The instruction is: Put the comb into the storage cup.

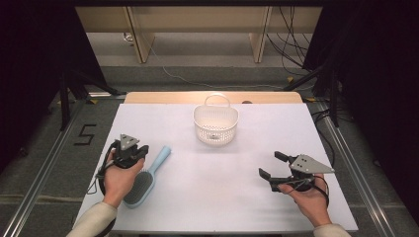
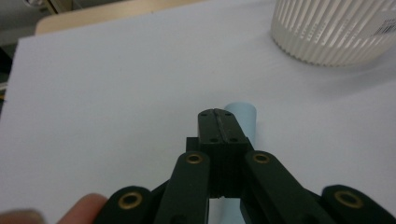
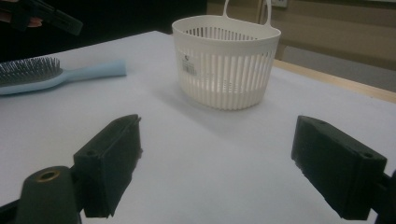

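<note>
Hairbrush (image 1: 146, 177) lies left of the basket (image 1: 215, 123), just beside the left gripper (image 1: 132, 153), jaws pressed together, empty. Right gripper (image 1: 273, 165) spread wide. Grabbing the slim handle off-centre could make it slip.

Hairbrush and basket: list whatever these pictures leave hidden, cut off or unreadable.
- Hairbrush: in the left gripper view the shut left gripper covers all but the handle tip; in the right gripper view the frame's left edge cuts the head.
- Basket: a dark item on its floor is too small to identify in the high view; the label is too blurred to read in the right gripper view.
</note>
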The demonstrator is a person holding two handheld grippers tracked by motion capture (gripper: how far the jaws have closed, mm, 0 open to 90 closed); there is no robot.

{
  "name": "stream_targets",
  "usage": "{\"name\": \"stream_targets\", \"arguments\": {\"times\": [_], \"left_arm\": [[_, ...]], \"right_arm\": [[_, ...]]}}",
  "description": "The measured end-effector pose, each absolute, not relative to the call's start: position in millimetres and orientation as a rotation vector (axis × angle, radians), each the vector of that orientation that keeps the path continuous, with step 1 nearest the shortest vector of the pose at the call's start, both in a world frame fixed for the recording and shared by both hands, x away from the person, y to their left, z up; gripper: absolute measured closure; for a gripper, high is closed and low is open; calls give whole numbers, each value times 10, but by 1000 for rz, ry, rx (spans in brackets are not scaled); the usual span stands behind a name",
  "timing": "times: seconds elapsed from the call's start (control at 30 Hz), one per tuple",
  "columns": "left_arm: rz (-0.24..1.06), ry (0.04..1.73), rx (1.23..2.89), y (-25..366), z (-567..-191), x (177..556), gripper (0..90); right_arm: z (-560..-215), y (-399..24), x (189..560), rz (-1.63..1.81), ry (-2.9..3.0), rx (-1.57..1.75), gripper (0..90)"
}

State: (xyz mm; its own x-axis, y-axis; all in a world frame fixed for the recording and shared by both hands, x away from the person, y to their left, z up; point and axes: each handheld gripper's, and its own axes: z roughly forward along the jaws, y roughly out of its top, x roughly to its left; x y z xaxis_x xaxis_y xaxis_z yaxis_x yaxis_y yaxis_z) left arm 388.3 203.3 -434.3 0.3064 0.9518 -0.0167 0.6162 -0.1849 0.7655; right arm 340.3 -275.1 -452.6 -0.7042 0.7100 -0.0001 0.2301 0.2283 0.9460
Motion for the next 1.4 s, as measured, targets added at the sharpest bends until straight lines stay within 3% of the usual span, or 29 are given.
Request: {"name": "stream_targets", "arguments": {"times": [0.33, 0.6, 1.4], "left_arm": [[534, 1614, 2039, 1851, -4507, 4320, 900], [478, 1686, 2082, 1825, -4584, 4455, 900], [366, 1696, 2156, 1645, -4647, 4522, 900]], "right_arm": [[-4524, -2756, 3402, 1483, 2070, 865, 167], [-4525, -2753, 3407, 1481, 2077, 860, 168], [-4538, -2744, 3416, 1480, 2093, 865, 170]]}}
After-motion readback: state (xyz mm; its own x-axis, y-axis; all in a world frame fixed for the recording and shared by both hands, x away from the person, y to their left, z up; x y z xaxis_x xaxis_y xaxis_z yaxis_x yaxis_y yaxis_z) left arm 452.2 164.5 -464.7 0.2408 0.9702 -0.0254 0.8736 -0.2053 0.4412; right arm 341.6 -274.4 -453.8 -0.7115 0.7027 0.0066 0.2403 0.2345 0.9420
